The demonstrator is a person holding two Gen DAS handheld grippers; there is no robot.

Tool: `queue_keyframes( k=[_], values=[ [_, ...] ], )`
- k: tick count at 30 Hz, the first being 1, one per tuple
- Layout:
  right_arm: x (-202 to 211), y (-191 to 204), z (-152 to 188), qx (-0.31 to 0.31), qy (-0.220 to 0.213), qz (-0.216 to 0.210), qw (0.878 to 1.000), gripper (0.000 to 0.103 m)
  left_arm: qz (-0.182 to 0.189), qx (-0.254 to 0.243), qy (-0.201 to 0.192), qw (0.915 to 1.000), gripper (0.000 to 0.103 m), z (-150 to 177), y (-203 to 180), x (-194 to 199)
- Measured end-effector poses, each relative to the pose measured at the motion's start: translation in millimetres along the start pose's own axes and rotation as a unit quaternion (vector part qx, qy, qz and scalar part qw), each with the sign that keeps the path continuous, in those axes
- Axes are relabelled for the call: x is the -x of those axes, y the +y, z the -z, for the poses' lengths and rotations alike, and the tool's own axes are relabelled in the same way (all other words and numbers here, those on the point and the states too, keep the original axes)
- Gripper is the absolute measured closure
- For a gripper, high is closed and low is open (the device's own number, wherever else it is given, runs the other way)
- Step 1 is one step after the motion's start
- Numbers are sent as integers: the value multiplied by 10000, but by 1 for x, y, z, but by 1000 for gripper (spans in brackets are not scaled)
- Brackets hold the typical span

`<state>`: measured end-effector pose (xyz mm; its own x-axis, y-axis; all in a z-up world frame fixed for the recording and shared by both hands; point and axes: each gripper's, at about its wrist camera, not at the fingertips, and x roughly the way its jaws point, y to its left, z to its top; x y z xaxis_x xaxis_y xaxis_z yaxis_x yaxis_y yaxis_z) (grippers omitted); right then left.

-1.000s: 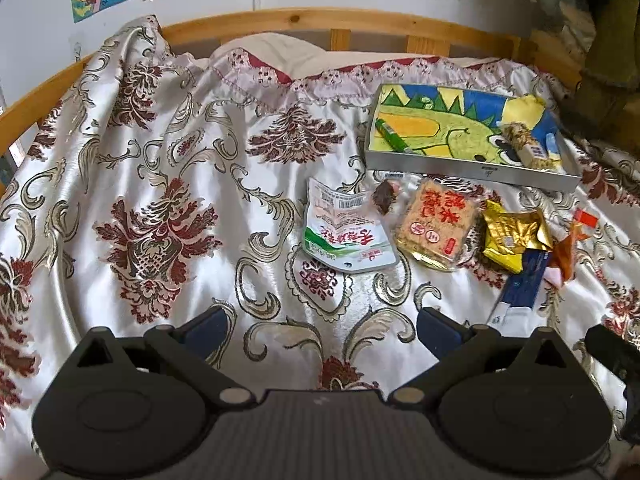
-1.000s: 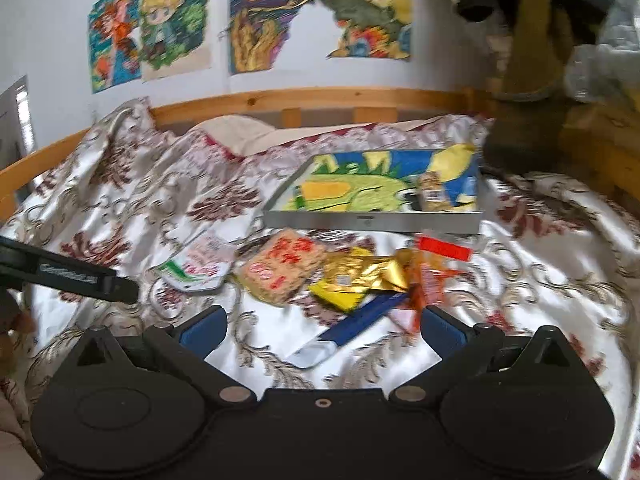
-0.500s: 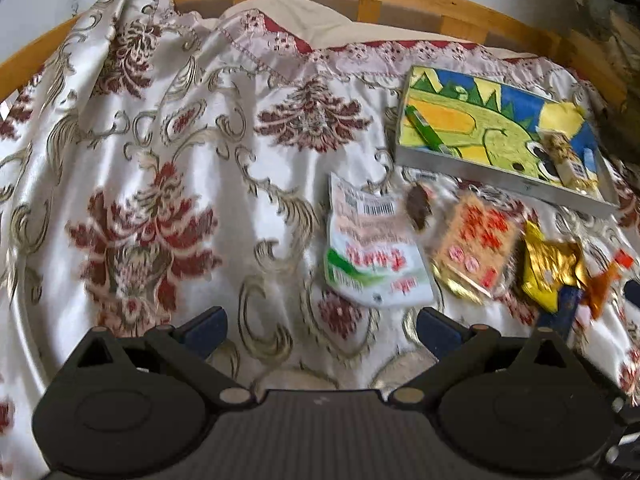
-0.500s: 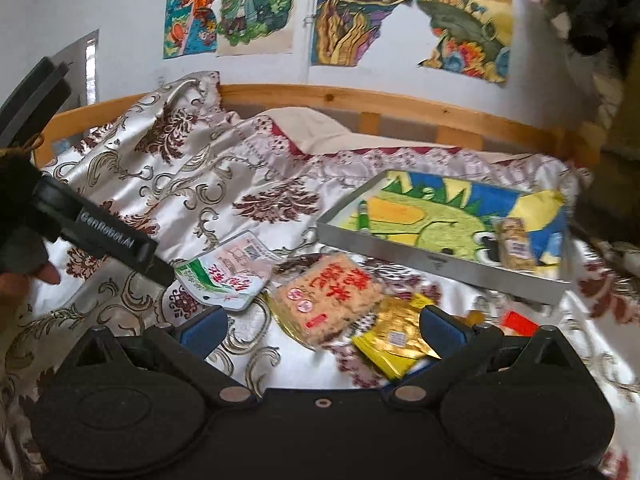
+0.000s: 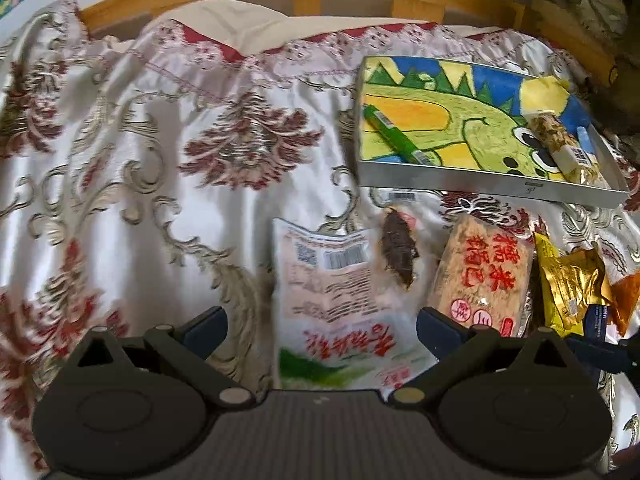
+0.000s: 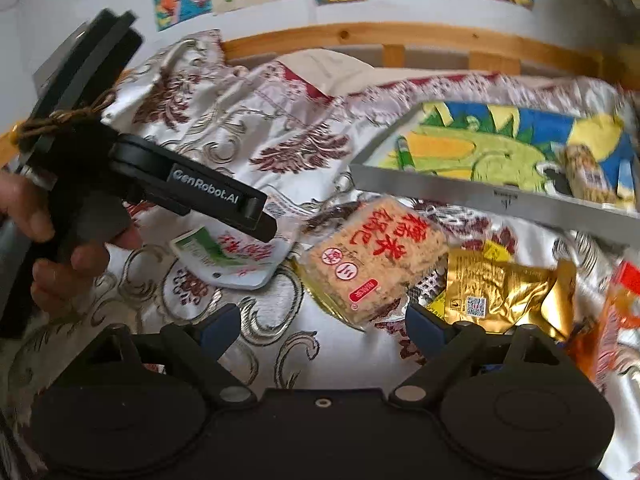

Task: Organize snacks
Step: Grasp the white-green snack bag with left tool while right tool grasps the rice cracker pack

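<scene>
Left gripper (image 5: 320,330) astride white packet (image 5: 332,300)

Left wrist view: low over the bed (image 5: 120,184), facing the far headboard, close above the white snack packet (image 5: 336,300). Right wrist view: further right, angled left, also near. Both share that packet, the rice cracker pack (image 6: 376,256) and the tray (image 6: 496,196).

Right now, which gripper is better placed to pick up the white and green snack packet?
The left gripper. Its open jaws already straddle the white and green packet, which lies directly ahead of it. The right gripper, also open, faces the rice cracker pack, with the white packet off to its left.
</scene>
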<state>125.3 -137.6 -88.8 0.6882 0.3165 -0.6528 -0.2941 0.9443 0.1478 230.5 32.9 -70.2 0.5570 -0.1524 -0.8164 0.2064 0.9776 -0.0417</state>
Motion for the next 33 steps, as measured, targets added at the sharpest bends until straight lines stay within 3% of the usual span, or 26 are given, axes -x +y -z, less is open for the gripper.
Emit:
queue_keyframes(
  k=[4,9,16,21,28,32,33],
  values=[
    [-13,-8,-4,-233,23,94,9997,17,128,-126,151,9997,1,-2,-1,-13],
    [-22,-15,-7,-360,-5,240,9991,18,-23,-347,263,9991,2,-1,-1,-29],
    [-26,-24,-13,-623,-128,250,9977,18,233,583,440,9971,12,-2,25,-41],
    [-36,-27,-19,-848,-213,221,9959,15,100,744,506,9959,28,-4,30,-37],
    [-59,-25,-24,-917,-143,350,9951,7,52,916,551,9943,34,-5,38,-37],
    [-68,-25,-24,-964,17,381,9946,17,11,814,569,9951,39,-5,37,-34],
    [-67,-24,-24,-952,18,391,9947,25,15,809,558,9952,41,-5,37,-33]
  ],
)
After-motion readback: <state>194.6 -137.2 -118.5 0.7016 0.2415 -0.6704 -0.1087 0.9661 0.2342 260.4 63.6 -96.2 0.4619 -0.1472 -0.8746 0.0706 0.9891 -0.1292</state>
